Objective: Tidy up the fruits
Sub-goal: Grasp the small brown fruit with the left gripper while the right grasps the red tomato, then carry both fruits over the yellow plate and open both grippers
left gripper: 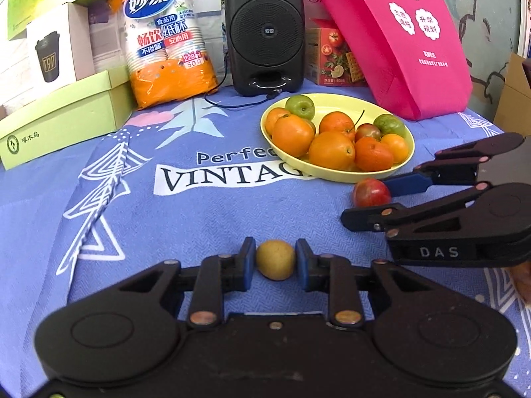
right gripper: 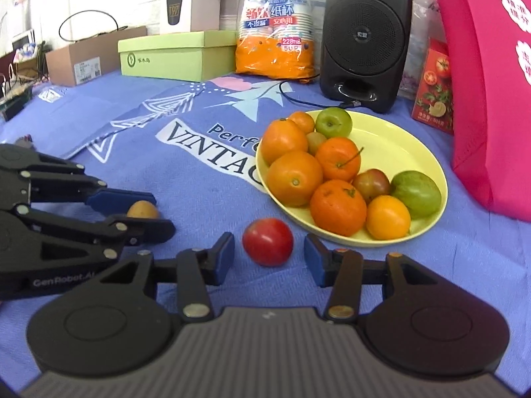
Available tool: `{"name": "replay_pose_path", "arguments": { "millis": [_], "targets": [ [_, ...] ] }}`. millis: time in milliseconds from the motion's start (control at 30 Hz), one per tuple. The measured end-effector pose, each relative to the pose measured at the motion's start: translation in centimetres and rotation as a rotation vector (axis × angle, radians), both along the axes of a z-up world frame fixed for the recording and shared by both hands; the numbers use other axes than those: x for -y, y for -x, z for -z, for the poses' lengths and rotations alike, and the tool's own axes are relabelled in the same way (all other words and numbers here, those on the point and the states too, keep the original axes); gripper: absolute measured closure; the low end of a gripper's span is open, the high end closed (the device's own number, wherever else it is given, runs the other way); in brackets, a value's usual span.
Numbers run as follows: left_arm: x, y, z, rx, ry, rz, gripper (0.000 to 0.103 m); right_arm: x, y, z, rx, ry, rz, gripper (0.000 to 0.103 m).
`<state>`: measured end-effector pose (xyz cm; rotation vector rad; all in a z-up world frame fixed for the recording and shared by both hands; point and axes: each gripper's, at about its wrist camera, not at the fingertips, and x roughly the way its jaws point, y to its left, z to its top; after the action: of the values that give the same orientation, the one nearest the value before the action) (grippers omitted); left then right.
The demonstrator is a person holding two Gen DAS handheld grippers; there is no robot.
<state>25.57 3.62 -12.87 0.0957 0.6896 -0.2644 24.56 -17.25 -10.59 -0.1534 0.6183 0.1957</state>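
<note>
A yellow plate (left gripper: pixel 406 162) (right gripper: pixel 391 132) holds several oranges and green and reddish fruits. A small yellow-brown fruit (left gripper: pixel 275 259) (right gripper: pixel 142 210) lies on the blue cloth between the pads of my left gripper (left gripper: pixel 274 262) (right gripper: pixel 156 210); the pads touch or nearly touch its sides. A red fruit (right gripper: pixel 267 241) (left gripper: pixel 371 192) lies on the cloth just in front of the plate, between the open fingers of my right gripper (right gripper: pixel 268 258) (left gripper: pixel 368 200), with gaps on both sides.
Behind the plate stand a black speaker (left gripper: pixel 264 30) with a cable, an orange pack of paper cups (left gripper: pixel 166 36), a green box (left gripper: pixel 63 119), a red carton (left gripper: pixel 335 56) and a pink bag (left gripper: pixel 398 33). A cardboard box (right gripper: pixel 83 56) sits at far left.
</note>
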Motion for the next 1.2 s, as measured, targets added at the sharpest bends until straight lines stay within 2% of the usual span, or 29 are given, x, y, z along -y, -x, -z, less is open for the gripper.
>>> {"name": "replay_pose_path", "arguments": {
  "millis": [67, 533, 800, 1000, 1200],
  "targets": [
    [0.0, 0.1, 0.1, 0.000, 0.004, -0.003, 0.077, 0.2, 0.2, -0.1, -0.008, -0.017, -0.011, 0.072],
    [0.4, 2.1, -0.5, -0.023, 0.067, 0.025, 0.078, 2.4, 6.0, -0.4, -0.008, -0.068, -0.015, 0.072],
    [2.0, 2.6, -2.9, 0.018, 0.072, 0.087, 0.078, 5.0, 8.5, -1.5, 0.015, -0.075, 0.038, 0.072],
    [4.5, 0.2, -5.5, 0.069, 0.062, 0.148, 0.078, 6.6, 7.5, -3.6, 0.074, -0.074, 0.059, 0.072],
    [7.4, -5.5, -7.4, 0.117, 0.008, 0.162, 0.078, 7.9, 3.4, -6.0, 0.123, -0.058, 0.072, 0.072]
  ]
}}
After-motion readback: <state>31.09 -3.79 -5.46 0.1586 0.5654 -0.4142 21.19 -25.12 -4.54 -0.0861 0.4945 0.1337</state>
